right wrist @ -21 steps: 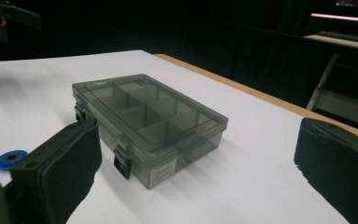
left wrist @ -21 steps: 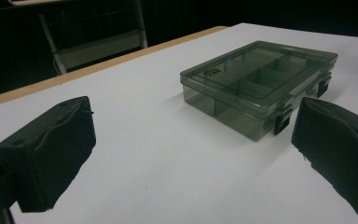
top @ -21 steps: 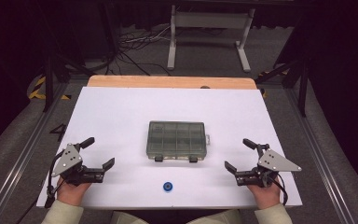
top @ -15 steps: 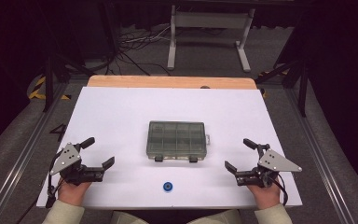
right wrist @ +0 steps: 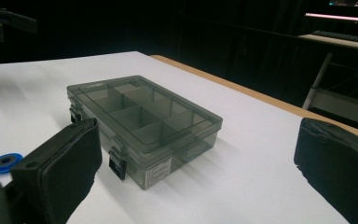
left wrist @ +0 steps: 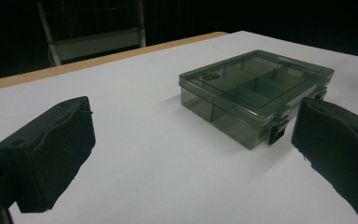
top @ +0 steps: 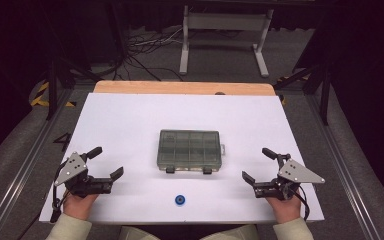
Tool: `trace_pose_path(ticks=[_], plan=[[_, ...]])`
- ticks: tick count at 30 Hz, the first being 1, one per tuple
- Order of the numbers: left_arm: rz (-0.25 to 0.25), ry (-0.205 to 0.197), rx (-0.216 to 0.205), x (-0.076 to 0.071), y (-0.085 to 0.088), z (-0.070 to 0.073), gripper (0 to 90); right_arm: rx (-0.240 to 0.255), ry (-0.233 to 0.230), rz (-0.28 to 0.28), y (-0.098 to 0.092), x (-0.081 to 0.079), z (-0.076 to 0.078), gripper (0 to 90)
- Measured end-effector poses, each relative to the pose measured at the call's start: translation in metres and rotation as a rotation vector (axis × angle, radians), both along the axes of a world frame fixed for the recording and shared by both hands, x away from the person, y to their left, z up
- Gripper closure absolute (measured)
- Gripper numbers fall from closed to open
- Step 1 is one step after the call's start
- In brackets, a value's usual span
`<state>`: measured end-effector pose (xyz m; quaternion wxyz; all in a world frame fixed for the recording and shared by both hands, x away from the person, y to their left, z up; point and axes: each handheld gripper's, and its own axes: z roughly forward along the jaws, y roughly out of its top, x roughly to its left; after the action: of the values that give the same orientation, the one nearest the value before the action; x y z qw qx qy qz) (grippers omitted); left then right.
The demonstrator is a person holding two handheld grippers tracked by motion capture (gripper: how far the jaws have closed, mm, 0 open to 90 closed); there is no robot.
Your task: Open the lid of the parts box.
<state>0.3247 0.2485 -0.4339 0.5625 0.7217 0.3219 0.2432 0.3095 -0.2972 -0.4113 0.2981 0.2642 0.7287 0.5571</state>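
Observation:
A smoky clear compartment box (top: 190, 149) with a closed lid and two dark latches lies in the middle of the white table (top: 130, 120). It also appears in the left gripper view as the box (left wrist: 256, 91) and in the right gripper view as the box (right wrist: 144, 119). A small blue ring (top: 180, 200) lies near the front edge, also seen as the ring (right wrist: 3, 163). My left gripper (top: 106, 163) rests open at the front left. My right gripper (top: 259, 165) rests open at the front right. Nothing sits between either pair of jaws.
A wooden strip (top: 180, 87) edges the far side of the table. Beyond it stand a metal frame (top: 225, 30) and cables (top: 145, 47) on the floor. Dark rails run along both sides of the table.

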Motion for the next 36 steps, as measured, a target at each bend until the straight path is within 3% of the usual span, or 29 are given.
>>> trace_pose_path(ticks=[15,18,24,36], plan=[[-0.033,0.036,0.03,0.001,-0.004,0.002,1.1,-0.011,0.041,0.007,0.004,0.001,-0.001,1.2],[-0.038,0.041,0.028,0.002,-0.008,0.001,1.3,-0.007,0.031,0.01,0.004,0.001,0.002,1.2],[-0.047,0.019,0.045,0.007,-0.019,0.007,1.8,0.016,0.015,0.034,0.009,0.005,0.008,1.2],[-0.064,-0.005,0.027,0.024,-0.035,0.016,2.4,0.012,-0.008,0.076,0.025,0.017,0.018,3.0]])
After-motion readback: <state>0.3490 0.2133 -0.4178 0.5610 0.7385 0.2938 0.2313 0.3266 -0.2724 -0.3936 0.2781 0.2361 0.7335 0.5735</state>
